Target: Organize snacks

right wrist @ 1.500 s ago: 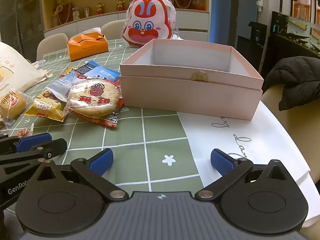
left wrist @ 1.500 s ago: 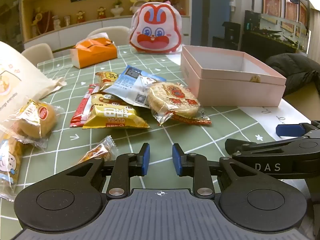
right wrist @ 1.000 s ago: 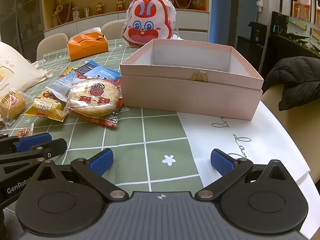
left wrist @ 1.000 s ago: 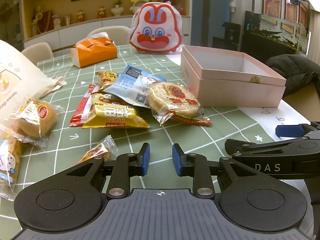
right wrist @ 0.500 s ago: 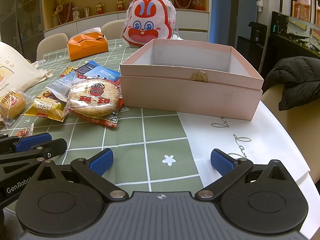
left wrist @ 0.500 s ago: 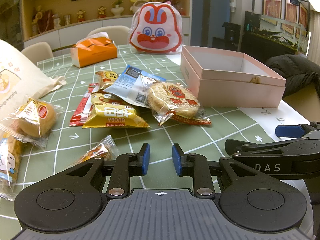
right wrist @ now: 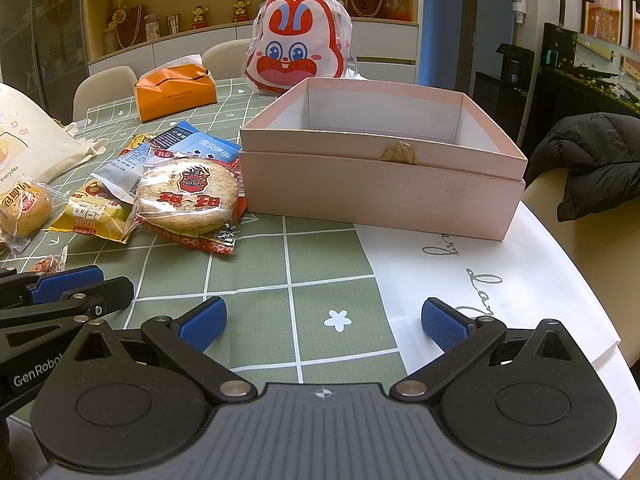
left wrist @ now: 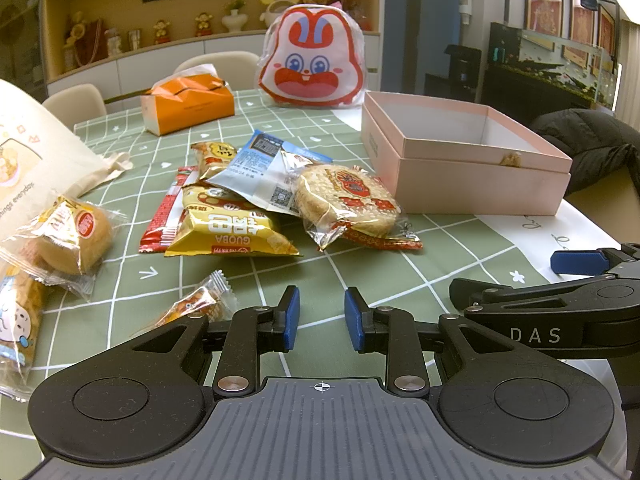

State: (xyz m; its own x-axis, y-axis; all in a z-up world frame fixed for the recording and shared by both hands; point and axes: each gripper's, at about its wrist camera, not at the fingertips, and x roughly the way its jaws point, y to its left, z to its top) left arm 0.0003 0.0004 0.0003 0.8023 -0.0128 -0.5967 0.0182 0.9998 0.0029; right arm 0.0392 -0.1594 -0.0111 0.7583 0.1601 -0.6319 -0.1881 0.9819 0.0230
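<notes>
An open pink box stands empty on the green checked tablecloth. Left of it lies a pile of wrapped snacks: a round rice cake, a yellow chip bag, a blue-white packet, a red stick pack. A small candy lies near my left gripper, whose jaws stand a narrow gap apart, empty, over the cloth. My right gripper is wide open and empty, in front of the box.
A wrapped bun and other pastries lie at the left by a cream tote bag. An orange tissue box and a rabbit-face bag stand at the back. A white paper bag lies under the box. A dark jacket hangs at the right.
</notes>
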